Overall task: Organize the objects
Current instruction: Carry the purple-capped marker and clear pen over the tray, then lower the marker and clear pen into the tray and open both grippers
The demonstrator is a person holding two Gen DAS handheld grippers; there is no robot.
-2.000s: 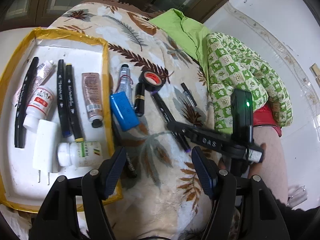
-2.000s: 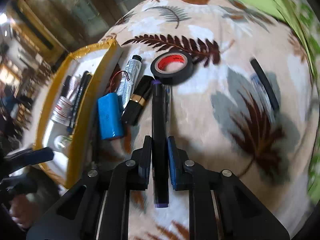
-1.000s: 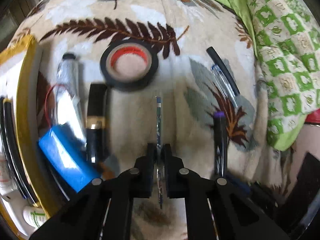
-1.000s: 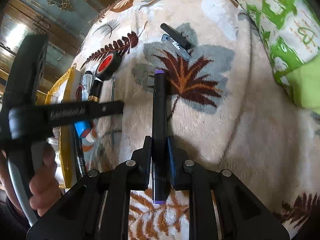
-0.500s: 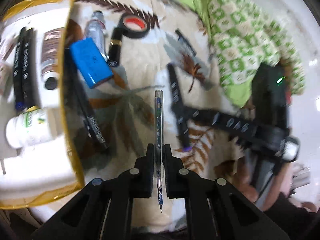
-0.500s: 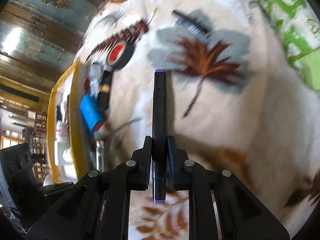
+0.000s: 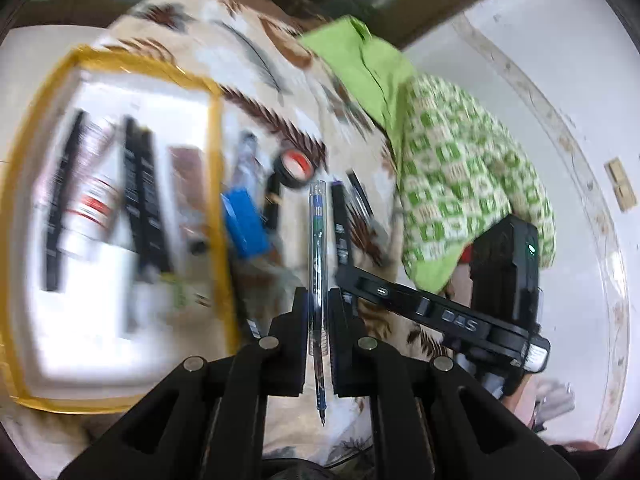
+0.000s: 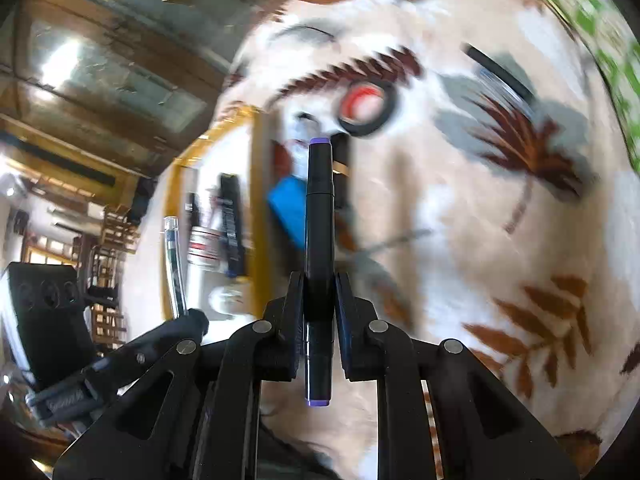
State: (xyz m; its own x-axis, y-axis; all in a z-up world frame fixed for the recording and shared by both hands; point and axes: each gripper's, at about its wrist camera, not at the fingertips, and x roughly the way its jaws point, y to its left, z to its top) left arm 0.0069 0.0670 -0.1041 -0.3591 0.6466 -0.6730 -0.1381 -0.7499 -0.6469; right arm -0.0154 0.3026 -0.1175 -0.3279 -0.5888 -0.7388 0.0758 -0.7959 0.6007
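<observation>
Overhead, left claw (image 7: 318, 312) grips a clear pen (image 7: 318, 264), right claw (image 8: 319, 300) a marker (image 8: 319, 216), beside the yellow-edged tray (image 7: 218, 184).

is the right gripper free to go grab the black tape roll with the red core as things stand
Probably not yet. The right gripper is shut on a black marker with purple ends, so its jaws are occupied. The black tape roll with the red core lies uncovered on the leaf-patterned blanket, so only the marker blocks it.

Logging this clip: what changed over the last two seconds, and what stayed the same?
The left gripper, open and empty two seconds ago, closed on the clear pen and lifted it off the blanket. The right gripper kept its grip on the black marker and raised it too. The tray, tape roll and blue pack stayed put.
</observation>
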